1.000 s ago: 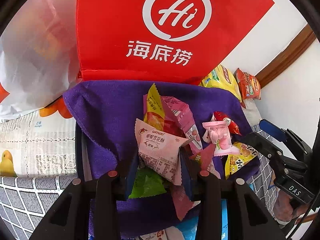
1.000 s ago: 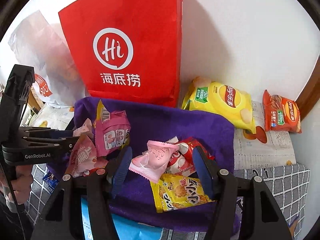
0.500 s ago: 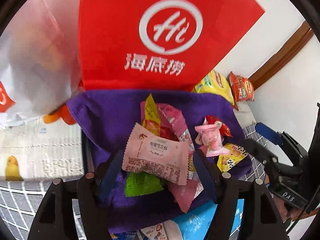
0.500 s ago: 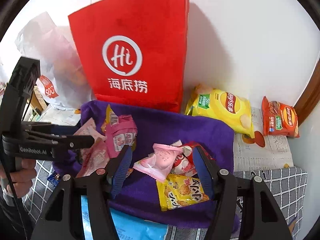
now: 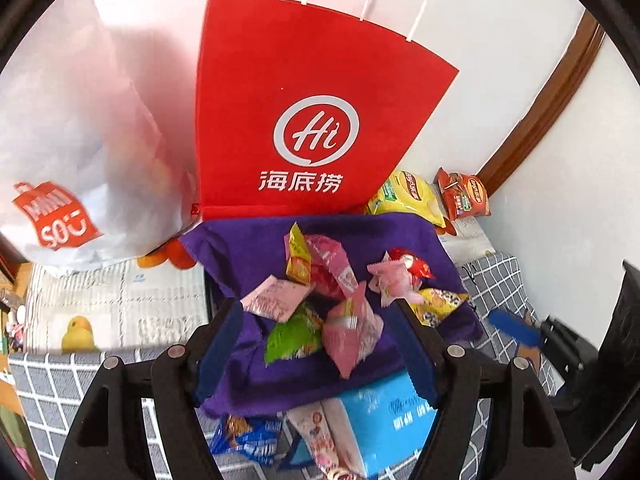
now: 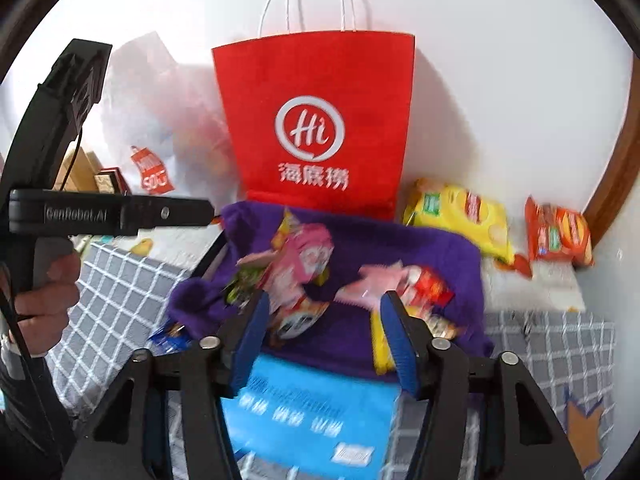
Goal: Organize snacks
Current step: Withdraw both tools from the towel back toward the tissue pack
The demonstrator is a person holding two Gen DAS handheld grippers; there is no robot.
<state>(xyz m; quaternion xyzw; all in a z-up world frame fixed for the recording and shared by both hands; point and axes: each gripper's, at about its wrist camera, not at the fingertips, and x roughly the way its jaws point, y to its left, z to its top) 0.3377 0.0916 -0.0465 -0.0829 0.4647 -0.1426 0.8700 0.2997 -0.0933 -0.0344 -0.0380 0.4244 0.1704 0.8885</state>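
Several small snack packets lie in a heap on a purple cloth point(image 5: 248, 248) in front of a red paper bag point(image 5: 304, 120). My left gripper point(image 5: 318, 336) hovers above the heap, open and empty. A pale pink packet point(image 5: 276, 298) lies loose on the cloth beyond its left finger, beside a green packet point(image 5: 294, 336). My right gripper point(image 6: 325, 332) hangs over the near edge of the purple cloth point(image 6: 420, 248). Its jaws are closing, and no packet is pressed between the pads. A pink wrapped sweet point(image 6: 376, 280) and a red packet point(image 6: 428, 284) lie past its right finger.
A yellow crisp bag point(image 6: 460, 216) and an orange-red bag point(image 6: 560, 232) rest against the wall on the right. A white plastic bag point(image 5: 80, 120) stands left of the red bag. A blue pack point(image 6: 312, 412) lies under the cloth's near edge. A hand point(image 6: 48, 284) holds the left gripper.
The left gripper opened and let go of the pale pink packet, which now lies on the cloth. Both grippers rose and drew back from the heap. The right jaws have narrowed.
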